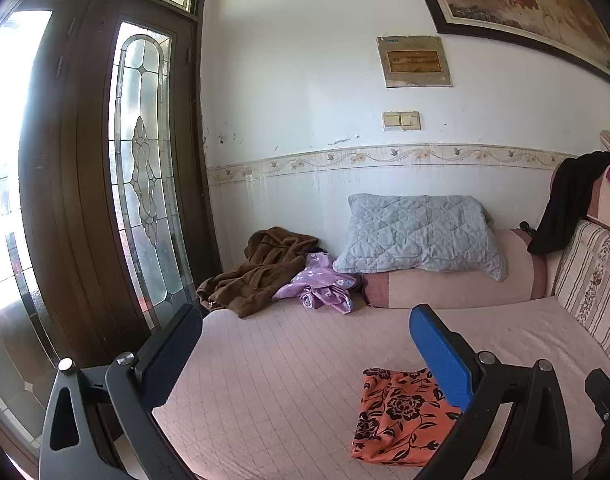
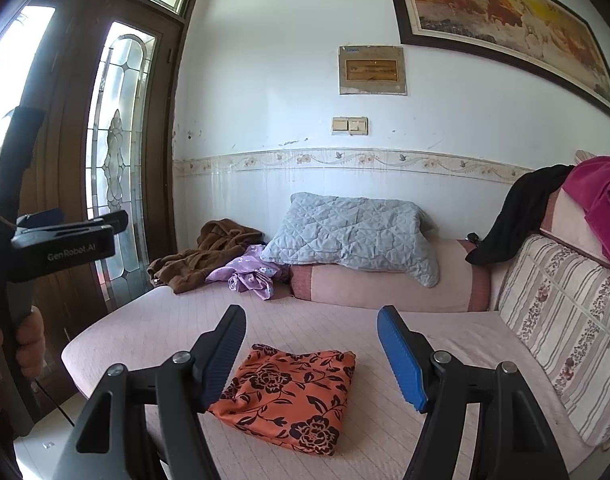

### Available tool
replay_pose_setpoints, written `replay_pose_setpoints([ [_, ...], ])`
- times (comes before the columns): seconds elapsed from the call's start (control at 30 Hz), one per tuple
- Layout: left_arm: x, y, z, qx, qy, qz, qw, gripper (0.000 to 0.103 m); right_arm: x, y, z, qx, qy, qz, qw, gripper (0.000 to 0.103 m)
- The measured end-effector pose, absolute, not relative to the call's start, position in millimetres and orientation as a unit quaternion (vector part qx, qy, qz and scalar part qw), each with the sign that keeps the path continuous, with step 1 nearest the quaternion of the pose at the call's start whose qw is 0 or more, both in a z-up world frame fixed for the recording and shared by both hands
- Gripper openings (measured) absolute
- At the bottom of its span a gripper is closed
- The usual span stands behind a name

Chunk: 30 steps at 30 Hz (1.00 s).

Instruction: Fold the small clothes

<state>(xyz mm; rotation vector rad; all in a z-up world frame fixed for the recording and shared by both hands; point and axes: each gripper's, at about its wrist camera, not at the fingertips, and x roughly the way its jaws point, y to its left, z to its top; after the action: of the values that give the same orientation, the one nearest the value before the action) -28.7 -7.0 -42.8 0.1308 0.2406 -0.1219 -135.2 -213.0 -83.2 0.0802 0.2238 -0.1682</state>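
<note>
**Folded floral garment on sofa seat; both grippers clear**

Left wrist view: left gripper [image 1: 305, 344] fingers stand wide, empty. The orange floral garment [image 1: 401, 416] lies folded on the sofa seat [image 1: 285, 360] at 5 o'clock. Judged next step: fetch the purple garment [image 1: 321, 284] at 12 o'clock; pinch one edge only.

Right wrist view: right gripper [image 2: 311, 344] fingers wide, empty, above the folded piece. The brown robe [image 2: 201, 256] touches the purple garment; the grey pillow [image 2: 353, 232] overhangs at 1 o'clock. Avoid snagging either.
</note>
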Motion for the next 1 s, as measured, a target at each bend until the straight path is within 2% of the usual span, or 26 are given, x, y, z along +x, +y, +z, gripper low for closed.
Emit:
replay_pose_setpoints([
  [1.0, -19, -14, -48, 0.073, 0.136, -0.066, 0.986, 0.103, -126, -229, -93, 0.039, 0.13, -0.094, 0.986, 0.072],
])
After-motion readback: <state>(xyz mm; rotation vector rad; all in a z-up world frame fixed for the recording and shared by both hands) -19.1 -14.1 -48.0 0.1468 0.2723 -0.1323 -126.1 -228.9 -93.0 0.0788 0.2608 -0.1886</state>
